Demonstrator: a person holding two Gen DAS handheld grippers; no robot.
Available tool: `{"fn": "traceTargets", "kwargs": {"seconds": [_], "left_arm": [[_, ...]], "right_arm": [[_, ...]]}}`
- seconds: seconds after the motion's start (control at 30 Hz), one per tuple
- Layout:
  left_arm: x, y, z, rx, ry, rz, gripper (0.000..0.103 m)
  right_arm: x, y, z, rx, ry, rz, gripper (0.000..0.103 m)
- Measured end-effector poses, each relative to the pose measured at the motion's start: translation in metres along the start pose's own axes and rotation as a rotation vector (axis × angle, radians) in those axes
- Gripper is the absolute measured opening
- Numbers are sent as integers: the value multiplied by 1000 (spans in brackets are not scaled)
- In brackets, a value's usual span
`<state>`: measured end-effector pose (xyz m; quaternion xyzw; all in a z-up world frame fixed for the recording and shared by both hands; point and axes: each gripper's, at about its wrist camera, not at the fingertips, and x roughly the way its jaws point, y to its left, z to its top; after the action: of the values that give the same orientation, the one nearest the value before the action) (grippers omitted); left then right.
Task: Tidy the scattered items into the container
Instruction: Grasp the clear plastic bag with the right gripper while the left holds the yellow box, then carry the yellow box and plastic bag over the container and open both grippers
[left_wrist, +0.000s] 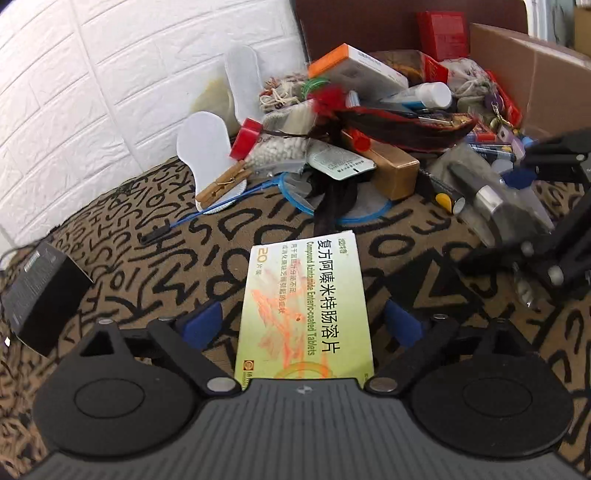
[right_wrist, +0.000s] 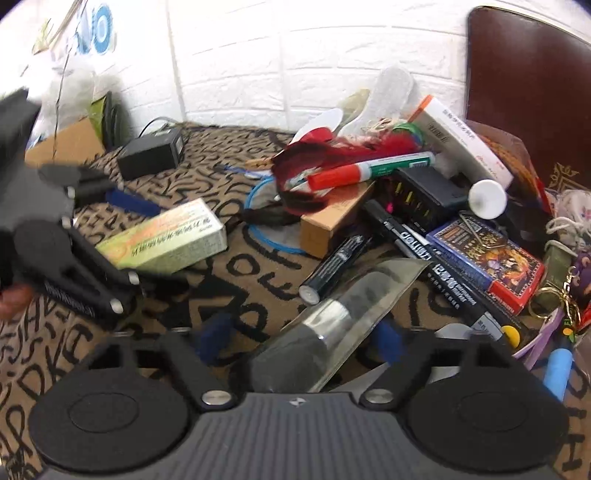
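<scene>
A green tablet box (left_wrist: 304, 306) is framed between the spread blue pads (left_wrist: 202, 325) of the left gripper (left_wrist: 303, 325) on a letter-patterned cloth (left_wrist: 122, 236); a gap is visible on each side, so the box is bracketed but not gripped. A makeup brush in a clear sleeve (right_wrist: 332, 325) lies between the half-closed fingers of the right gripper (right_wrist: 299, 341); whether the pads press on it cannot be told through blur. A cardboard box (left_wrist: 532, 77), judged to be the container, stands behind the heaped clutter.

Risks are judged as follows: the tablet box could be skewed or pushed along the cloth if one pad arrives first, and the slick sleeve could slip out of a loose pinch.

The cardboard box is shown only in the left wrist view. A card deck (right_wrist: 491, 258), a red-capped marker (right_wrist: 369, 170) and a black adapter (right_wrist: 151, 155) by the wall are shown plainly only in the right wrist view, where the tablet box's thickness is also revealed.
</scene>
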<state>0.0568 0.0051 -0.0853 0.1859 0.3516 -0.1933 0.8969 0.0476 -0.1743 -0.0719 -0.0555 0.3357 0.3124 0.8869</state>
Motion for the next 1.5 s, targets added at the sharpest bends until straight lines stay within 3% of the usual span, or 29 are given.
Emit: {"fn": "traceTargets", "kwargs": {"seconds": [0.03,0.07,0.17,0.37,0.6,0.83,1.17,1.5], "left_arm": [[0,2,-1,-31,-4,-20,80],[-2,4,0,-63,-9,-28,68],[-6,2,-1,-98,-46,-4,67],[-21,4,9,-163,-118,-61,67],[-27,0,22,-160,-146,-52,67],[-35,-3,20,-199,-144,-60,67],[-65,-28,75,-156,-281,-104,68],[-58,-128,174,-19,-402,-278,68]], "right_arm": [[-1,-2,0,12,-6,-1,46],[-1,-4,1,27,-17,3,42],[-9,-6,-1,41,-34,6,33],[-31,-3,-1,43,-79,14,21],[-26,7,1,-64,-18,-37,21],[-25,4,-1,-66,-9,-42,20],[-111,-8,35,-157,-196,-161,20],[-210,-105,38,-19,-303,-407,20]]}}
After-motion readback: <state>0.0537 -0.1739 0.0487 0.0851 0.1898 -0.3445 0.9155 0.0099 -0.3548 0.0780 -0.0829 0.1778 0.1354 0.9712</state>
